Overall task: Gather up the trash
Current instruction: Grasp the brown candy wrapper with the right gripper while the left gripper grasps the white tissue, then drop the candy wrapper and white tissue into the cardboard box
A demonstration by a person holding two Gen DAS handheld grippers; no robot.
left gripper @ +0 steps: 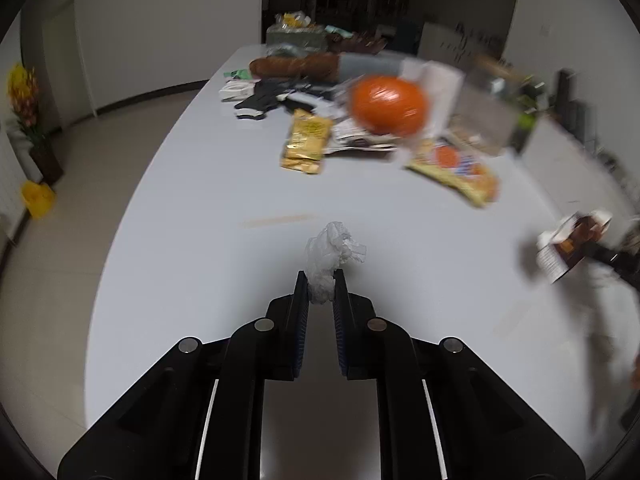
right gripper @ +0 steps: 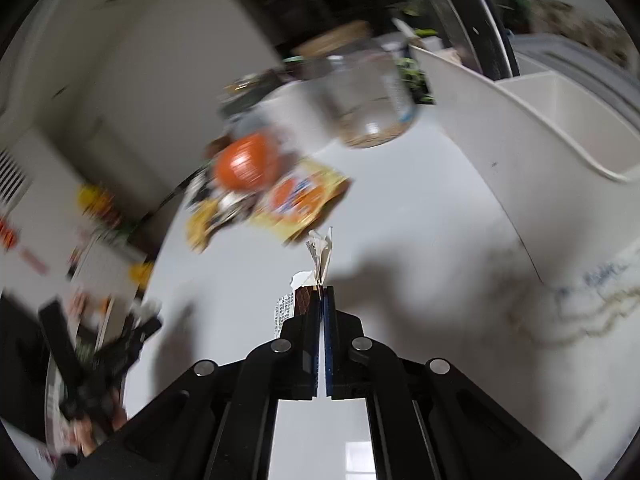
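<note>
In the left wrist view my left gripper (left gripper: 321, 278) is shut on a crumpled white tissue (left gripper: 334, 250) above the pale table (left gripper: 200, 240). At that view's right edge the right gripper (left gripper: 600, 254) shows blurred, holding a brown and white wrapper (left gripper: 568, 246). Seen from the right wrist, my right gripper (right gripper: 321, 290) is shut on that flat wrapper (right gripper: 310, 280), whose torn end sticks up past the tips. Further back lie a yellow snack packet (left gripper: 306, 142), an orange-printed packet (left gripper: 456, 170) and an orange ball (left gripper: 388, 104).
A white bin (right gripper: 560, 140) stands open at the right in the right wrist view. A clear jar (right gripper: 360, 92) stands behind the packets. Dark cloth (left gripper: 272, 98), a brown roll (left gripper: 296, 66) and a box (left gripper: 296, 38) crowd the table's far end. Flowers (left gripper: 24, 100) stand at left.
</note>
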